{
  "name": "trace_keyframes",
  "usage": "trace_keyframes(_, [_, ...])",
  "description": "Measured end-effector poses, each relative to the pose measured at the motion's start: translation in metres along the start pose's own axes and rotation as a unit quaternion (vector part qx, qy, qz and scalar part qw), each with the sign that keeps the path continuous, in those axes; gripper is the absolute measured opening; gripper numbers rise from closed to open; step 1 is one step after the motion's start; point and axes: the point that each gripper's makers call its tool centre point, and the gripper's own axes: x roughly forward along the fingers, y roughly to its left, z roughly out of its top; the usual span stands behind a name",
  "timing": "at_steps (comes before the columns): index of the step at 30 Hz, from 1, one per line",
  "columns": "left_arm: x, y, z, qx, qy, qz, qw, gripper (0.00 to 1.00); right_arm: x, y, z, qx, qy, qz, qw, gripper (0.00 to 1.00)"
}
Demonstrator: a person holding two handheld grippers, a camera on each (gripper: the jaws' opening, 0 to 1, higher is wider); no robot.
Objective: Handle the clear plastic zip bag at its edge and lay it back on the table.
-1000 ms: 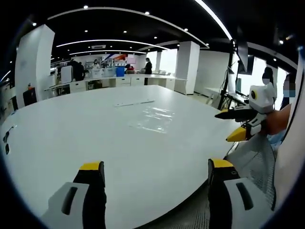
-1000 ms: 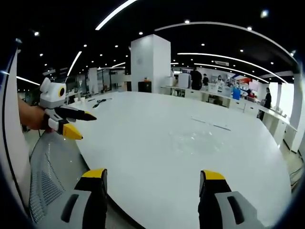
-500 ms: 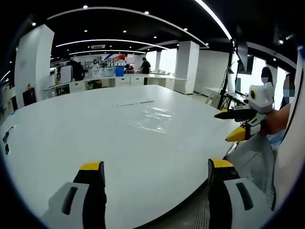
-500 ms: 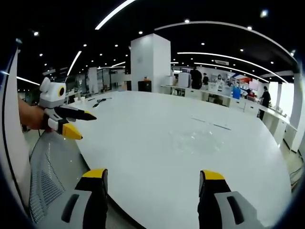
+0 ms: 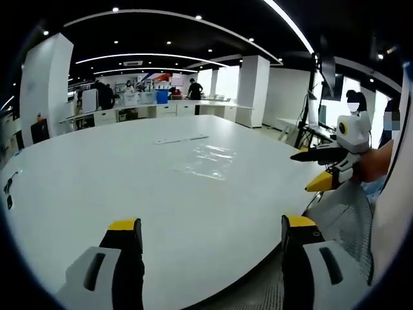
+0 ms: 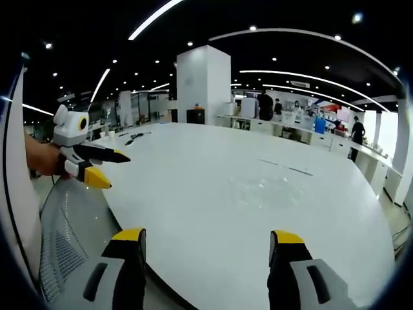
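The clear plastic zip bag [image 5: 208, 160] lies flat on the big white table [image 5: 97, 174], well beyond both grippers; in the right gripper view the zip bag [image 6: 266, 188] shows as a faint glossy patch. My left gripper [image 5: 211, 231] hangs open over the table's near edge, nothing between its jaws. My right gripper [image 6: 206, 240] is open too, at the table's rim. The right gripper [image 5: 317, 169] enters the left gripper view from the right, held in a hand. At the left of the right gripper view, the left gripper [image 6: 97, 166] appears likewise.
A thin white strip [image 5: 182, 139] lies on the table past the bag. A mesh chair back [image 6: 68, 242] stands at the table's edge. Dark small items [image 6: 134, 137] rest at the far side. White pillars [image 6: 203, 84], counters and people stand in the background.
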Motion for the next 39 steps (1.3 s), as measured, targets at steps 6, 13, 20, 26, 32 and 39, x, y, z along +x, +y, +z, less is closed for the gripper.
trace_keyframes(6, [0.0002,-0.0010,-0.0001,0.001,0.000,0.000,1.0000,0.88,-0.0003,0.0008,0.0010,0.000,0.000,-0.001,1.0000,0.78])
trace_keyframes(13, [0.0001,-0.0021,0.0014,0.002,-0.001,0.000,1.0000,0.87,-0.0004,0.0009,0.0016,0.000,0.001,-0.001,1.0000,0.77])
trace_keyframes(20, [0.0005,-0.0014,0.0013,0.001,-0.001,0.000,1.0000,0.87,0.0002,-0.0019,-0.0007,-0.001,0.002,-0.002,1.0000,0.77])
trace_keyframes(26, [-0.0008,-0.0046,0.0036,0.000,-0.001,0.000,1.0000,0.87,0.0004,-0.0012,-0.0009,-0.002,0.004,-0.001,1.0000,0.76])
trace_keyframes(32, [-0.0014,-0.0056,0.0051,0.001,-0.002,0.000,1.0000,0.86,0.0008,0.0015,-0.0001,-0.004,0.010,0.004,0.9999,0.76])
trace_keyframes(39, [-0.0016,-0.0041,0.0059,-0.002,-0.005,0.000,1.0000,0.86,0.0039,0.0007,-0.0010,-0.016,0.024,0.010,0.9995,0.75])
